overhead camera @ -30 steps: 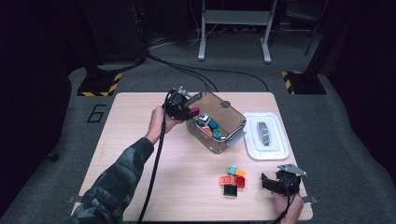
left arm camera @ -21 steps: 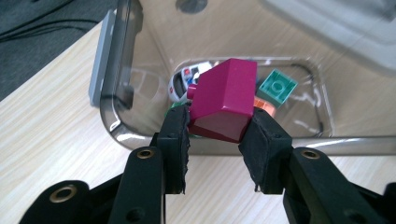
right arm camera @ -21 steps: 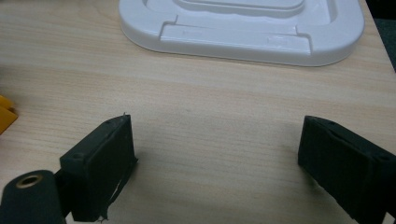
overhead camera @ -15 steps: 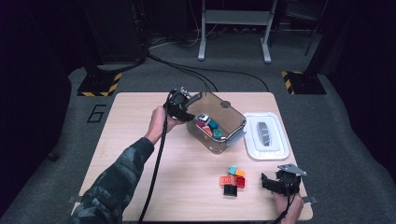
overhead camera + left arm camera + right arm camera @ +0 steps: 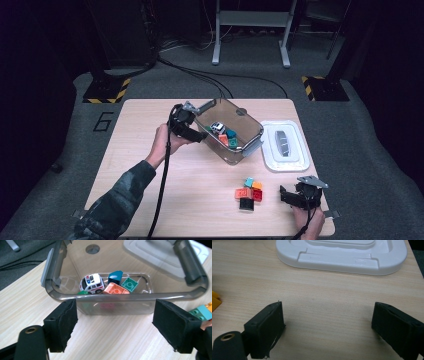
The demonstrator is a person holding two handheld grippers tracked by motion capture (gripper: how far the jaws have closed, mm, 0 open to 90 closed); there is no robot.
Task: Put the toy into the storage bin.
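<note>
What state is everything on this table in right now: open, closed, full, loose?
Clear bin: lid off, upright, partly filled with toys.
White lid: flat on the table beside the bin.
Toy car: inside the bin, on its wheels.
Loose bricks: clustered on the table.
Left claw: jaws just opened, nothing between them.
Right claw: open, empty.

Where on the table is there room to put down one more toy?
The left side of the table is bare, from the edge with the "6" to the left gripper. The strip between the bin and the blocks is free too. It is crowded on the right: bin, white lid, blocks and the right gripper sit close together.
</note>
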